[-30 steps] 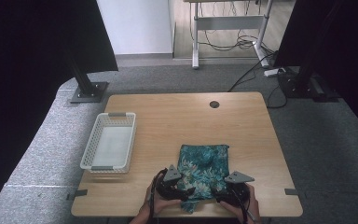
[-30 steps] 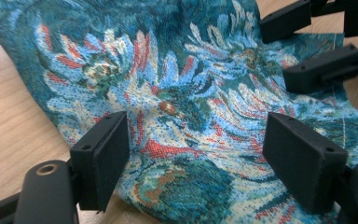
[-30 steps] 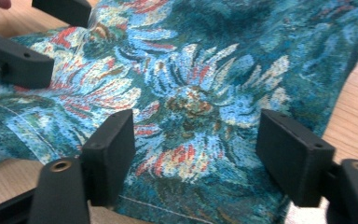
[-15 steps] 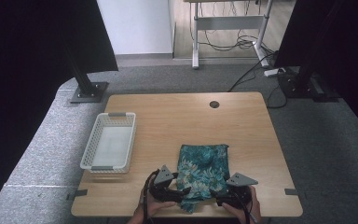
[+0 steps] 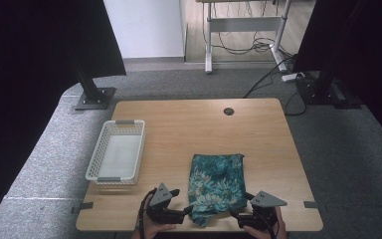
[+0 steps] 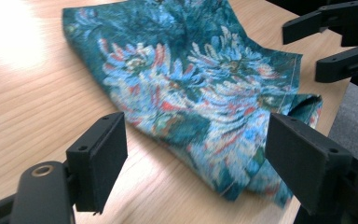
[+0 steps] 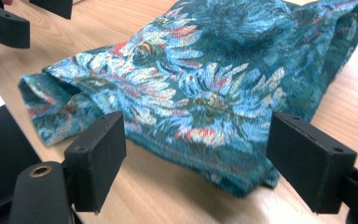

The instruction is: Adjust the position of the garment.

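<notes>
Basically, floral cloth lies on the surface, near edge, between left tool and right tool. Gripper views show both tools' jaws wide apart, clear of the cloth; high view adds the white basket. Hands cut off at frame bottom.

I find no writing, label, brand or number I can read on anything here; the cloth before my grippers bears a flower pattern in blue, white and red, no lettering.
</notes>
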